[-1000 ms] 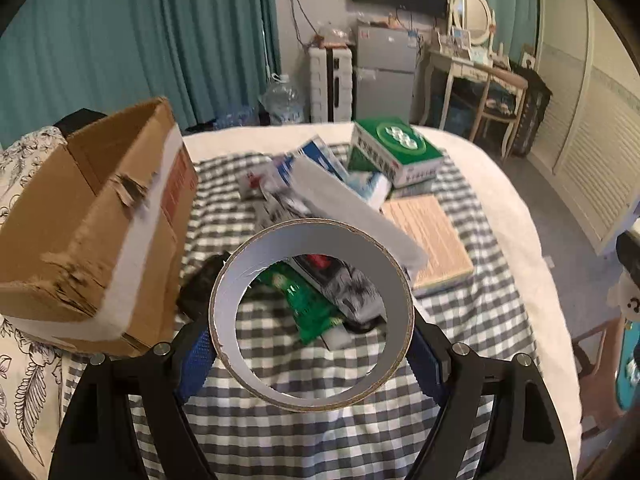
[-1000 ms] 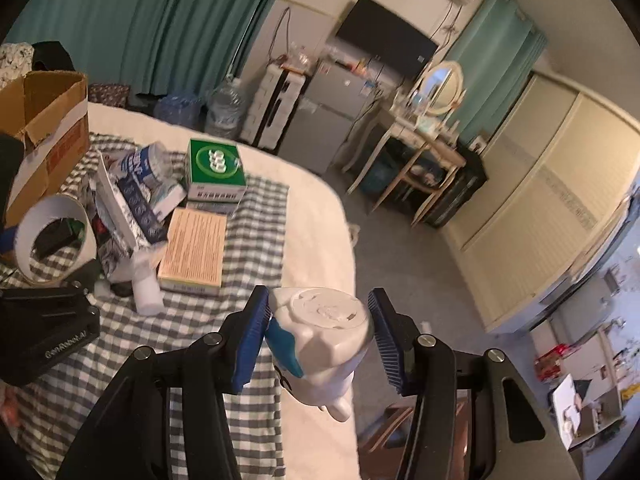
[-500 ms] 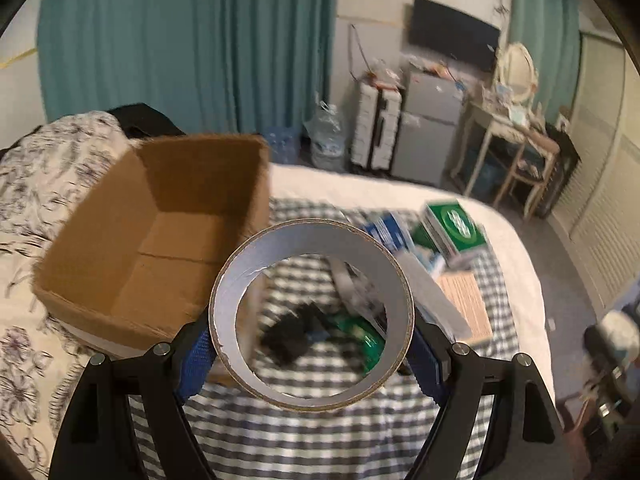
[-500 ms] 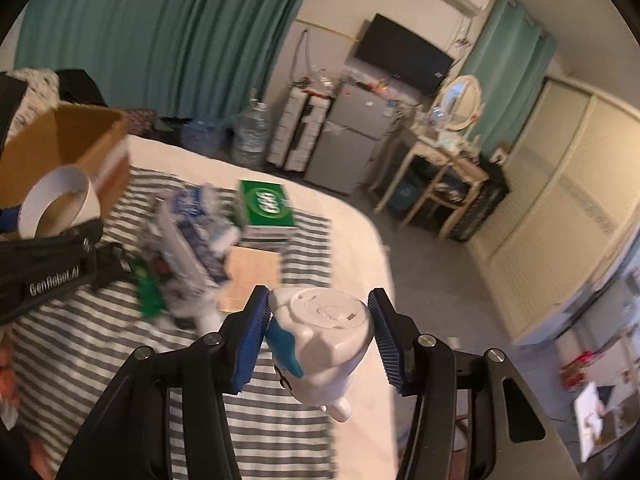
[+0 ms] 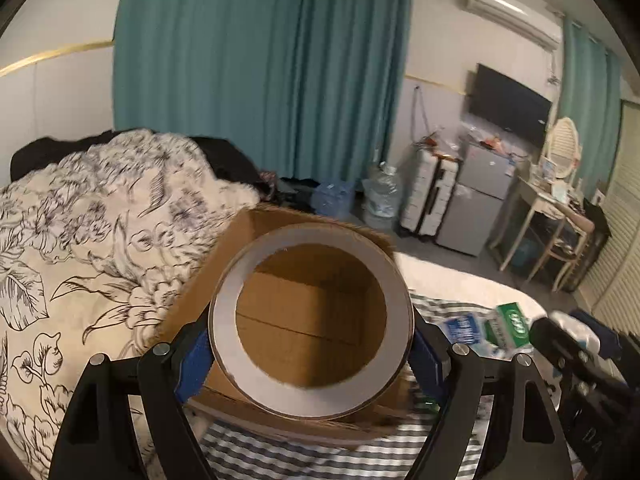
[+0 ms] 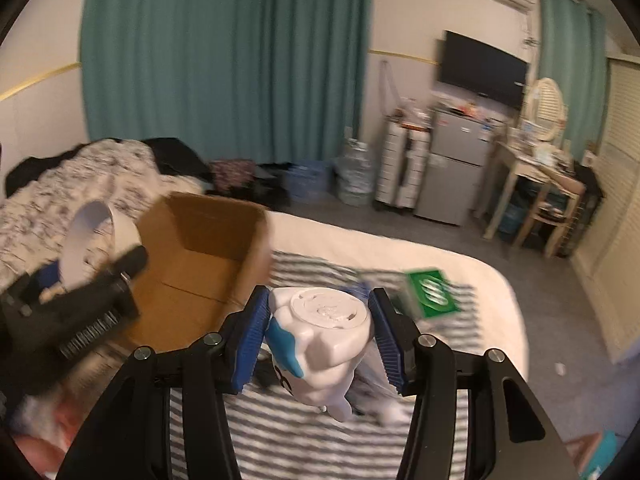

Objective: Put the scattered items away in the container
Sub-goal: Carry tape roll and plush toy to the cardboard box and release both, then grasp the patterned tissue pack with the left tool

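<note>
My left gripper (image 5: 310, 354) is shut on a wide roll of tape (image 5: 224, 308), held up over the near edge of the open cardboard box (image 5: 320, 300), whose empty floor shows through the roll. From the right wrist view the roll (image 6: 86, 240) and left gripper (image 6: 80, 280) hang at the box's (image 6: 200, 264) left side. My right gripper (image 6: 318, 336) is shut on a white and blue plastic figure (image 6: 320, 340), above the checked cloth just right of the box.
A green box (image 6: 432, 292) and blue-white packets (image 5: 460, 326) lie on the checked cloth (image 6: 304, 440) to the right. A flowered duvet (image 5: 80, 248) is piled left of the cardboard box. The bed's edge drops to the floor at the right.
Both grippers rose and swung left toward the cardboard box. The tape roll now sits over the box opening. The scattered items have slid to the right of both views.
</note>
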The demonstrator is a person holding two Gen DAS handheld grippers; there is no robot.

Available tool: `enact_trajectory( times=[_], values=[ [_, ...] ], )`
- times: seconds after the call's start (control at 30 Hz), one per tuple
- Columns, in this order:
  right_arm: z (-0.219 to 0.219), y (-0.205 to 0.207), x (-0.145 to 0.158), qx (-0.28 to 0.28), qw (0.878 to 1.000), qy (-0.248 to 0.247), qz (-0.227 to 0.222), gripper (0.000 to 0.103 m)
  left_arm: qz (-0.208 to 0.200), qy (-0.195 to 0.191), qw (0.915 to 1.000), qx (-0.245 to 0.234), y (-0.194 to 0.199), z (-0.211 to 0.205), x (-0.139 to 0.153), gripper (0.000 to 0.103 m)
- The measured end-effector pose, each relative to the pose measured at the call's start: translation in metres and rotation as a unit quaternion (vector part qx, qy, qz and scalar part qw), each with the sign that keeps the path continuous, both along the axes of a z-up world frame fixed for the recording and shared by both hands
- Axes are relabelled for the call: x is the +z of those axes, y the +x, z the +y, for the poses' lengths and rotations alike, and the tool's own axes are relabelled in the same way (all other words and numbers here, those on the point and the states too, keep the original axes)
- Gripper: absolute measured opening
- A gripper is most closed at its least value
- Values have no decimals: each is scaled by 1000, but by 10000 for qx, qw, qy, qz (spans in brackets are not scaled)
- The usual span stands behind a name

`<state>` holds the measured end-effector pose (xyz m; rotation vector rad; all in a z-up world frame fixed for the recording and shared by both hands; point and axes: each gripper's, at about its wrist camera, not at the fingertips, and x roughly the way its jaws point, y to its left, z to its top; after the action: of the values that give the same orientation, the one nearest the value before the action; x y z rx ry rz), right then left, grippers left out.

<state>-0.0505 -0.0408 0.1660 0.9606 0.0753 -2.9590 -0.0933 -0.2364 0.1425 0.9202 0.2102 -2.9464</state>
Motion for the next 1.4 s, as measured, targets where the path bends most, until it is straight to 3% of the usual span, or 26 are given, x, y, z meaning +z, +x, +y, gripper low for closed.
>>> enact_trajectory(
  times=[0.2, 0.4, 0.43, 0.47, 0.53, 0.63, 0.93, 1.13, 1.23, 1.4],
  values=[
    [-53, -45, -12, 519, 9974, -449, -225, 51, -209, 42, 9993, 305, -19, -32, -17, 84],
    [-73, -73, -25, 669, 9956, -556, -360, 51, -379, 137, 9989, 218, -32, -43, -33, 89],
    [-74, -76, -26, 673, 9953, -581, -372, 53, -417, 155, 9987, 231, -34, -43, -36, 96],
    [-74, -78, -26, 651, 9954, -597, -374, 68, -440, 182, 9985, 265, -36, -45, -38, 98],
    [-70, -78, -22, 473, 9967, -610, -267, 81, -424, 231, 9984, 287, -35, -46, -38, 98],
    [-61, -71, -12, 345, 9974, -633, -86, 82, -382, 286, 9985, 281, -33, -45, -37, 103],
    [18, -16, -1, -411, 9991, 76, 40, 86, -78, 316, 9972, -668, 2, 14, -22, 103],
    [94, 43, -20, -1016, 9939, 195, -387, 86, 138, 30, 9910, -1330, 37, 70, -13, 103],
    [124, 78, -26, -1222, 9916, 120, -414, 86, 319, -78, 9901, -1368, 58, 83, -1, 103],
    [160, 118, -15, -1441, 9885, -360, -299, 86, 260, 7, 9904, -1355, 92, 88, 24, 103]
  ],
)
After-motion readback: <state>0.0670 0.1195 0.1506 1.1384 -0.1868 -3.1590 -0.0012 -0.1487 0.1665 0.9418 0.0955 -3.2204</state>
